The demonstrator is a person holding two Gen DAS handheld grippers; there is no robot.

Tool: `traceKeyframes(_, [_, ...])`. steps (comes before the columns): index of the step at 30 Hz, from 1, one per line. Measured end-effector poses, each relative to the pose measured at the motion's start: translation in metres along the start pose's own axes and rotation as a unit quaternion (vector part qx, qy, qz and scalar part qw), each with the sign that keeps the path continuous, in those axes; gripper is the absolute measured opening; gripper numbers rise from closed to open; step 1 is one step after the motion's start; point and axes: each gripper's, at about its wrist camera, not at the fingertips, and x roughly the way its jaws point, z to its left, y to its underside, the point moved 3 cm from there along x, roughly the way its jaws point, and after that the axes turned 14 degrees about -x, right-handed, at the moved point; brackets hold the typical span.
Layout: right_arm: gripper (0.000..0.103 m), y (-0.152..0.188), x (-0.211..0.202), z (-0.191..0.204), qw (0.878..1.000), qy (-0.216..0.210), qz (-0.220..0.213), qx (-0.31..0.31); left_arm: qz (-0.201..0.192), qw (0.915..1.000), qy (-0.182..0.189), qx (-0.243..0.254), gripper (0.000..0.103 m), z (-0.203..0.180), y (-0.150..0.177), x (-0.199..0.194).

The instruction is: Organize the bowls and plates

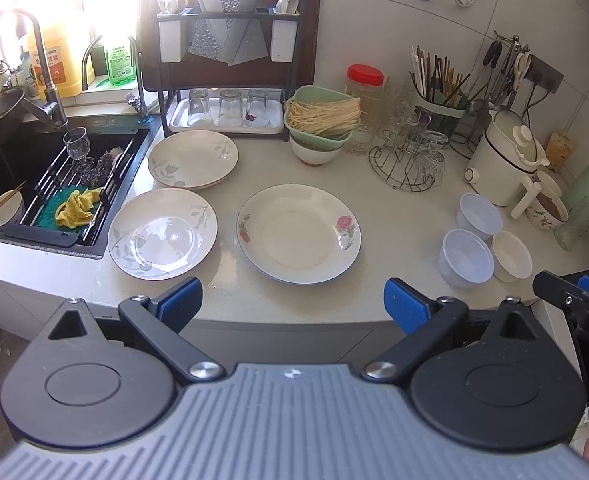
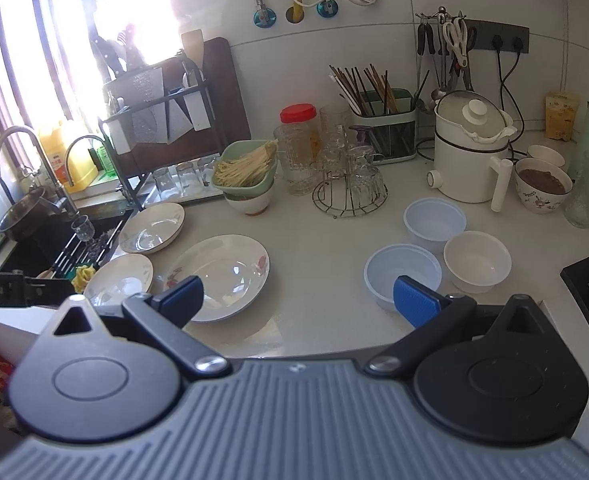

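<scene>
Left wrist view shows three shallow ceramic plates lying flat on a pale speckled countertop [image 1: 394,216] in the middle of the frame. The rose plate [image 1: 299,233], white with pink flowers and a thin dark rim, sits at centre. To its left is a leaf-patterned plate [image 1: 162,233], glossy with grey-green sprigs, and just above that a second leaf plate [image 1: 193,159]; none of the three touch. At the right of the frame three small round bowls cluster close together: two translucent plastic bowls [image 1: 465,257] [image 1: 479,216] and an opaque white bowl [image 1: 512,255]. The left gripper [image 1: 292,300] fills the bottom of the frame, its blue-padded jaws spread wide over the counter edge and holding nothing. The right gripper [image 2: 298,298], seen in the right wrist view, is likewise spread wide and empty, low in the frame, with the rose plate behind its left pad and a plastic bowl behind its right pad. Behind the plates, upper centre, a green basket of pale noodles [image 1: 321,117] rests on a white bowl, beside a black dish rack [image 1: 230,64] holding upturned glasses. A dark sink [image 1: 50,184] with a yellow cloth lies at the left. A wire stand of glasses [image 1: 408,158] and a white lidded electric pot [image 1: 504,158] stand at the upper right.
</scene>
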Motion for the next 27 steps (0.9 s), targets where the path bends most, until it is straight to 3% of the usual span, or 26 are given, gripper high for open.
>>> traceKeyframes(17, [0.103,0.005,0.008,0.01,0.999,0.003,0.03,-0.018,-0.006,1.0,0.007,-0.004,0.099,-0.003,-0.012,0.002])
traceKeyframes(27, [0.103,0.002,0.016,0.026,0.999,0.005,-0.006,-0.038,-0.006,0.9996,-0.024,-0.015,0.099,0.015,-0.018,0.02])
